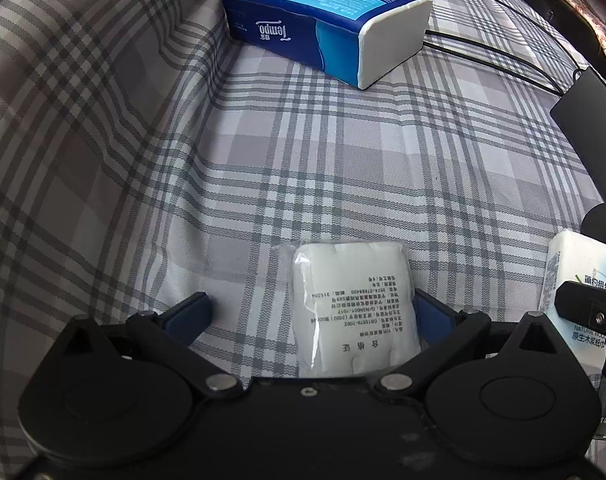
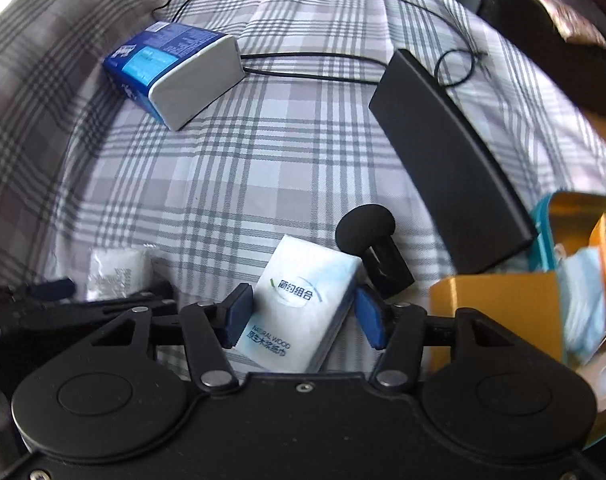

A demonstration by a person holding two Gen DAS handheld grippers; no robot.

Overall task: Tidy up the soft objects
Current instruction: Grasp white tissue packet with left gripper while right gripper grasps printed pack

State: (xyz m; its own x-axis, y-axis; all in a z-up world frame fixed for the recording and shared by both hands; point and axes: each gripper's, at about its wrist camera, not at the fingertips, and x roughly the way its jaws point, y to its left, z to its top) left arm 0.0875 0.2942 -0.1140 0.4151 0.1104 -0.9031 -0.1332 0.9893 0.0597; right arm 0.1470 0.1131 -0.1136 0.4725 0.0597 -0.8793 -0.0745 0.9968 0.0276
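A white soft pack in clear plastic (image 1: pixel 353 306) lies on the plaid bedsheet between the open fingers of my left gripper (image 1: pixel 309 312), next to its right finger; it also shows in the right wrist view (image 2: pixel 117 272). A white pocket tissue pack (image 2: pixel 303 304) lies between the fingers of my right gripper (image 2: pixel 301 314), the left pad touching it and a small gap at the right pad; it also shows at the right edge of the left wrist view (image 1: pixel 579 292). A blue Tempo tissue pack (image 1: pixel 323 28) (image 2: pixel 175 72) lies farther back.
A flat black device (image 2: pixel 447 156) with black cables (image 2: pixel 311 64) lies at the right. A small black round-headed object (image 2: pixel 365 226) sits behind the pocket pack. An orange and teal box (image 2: pixel 543 292) holding items stands at the far right. A plaid pillow (image 1: pixel 63 100) rises at the left.
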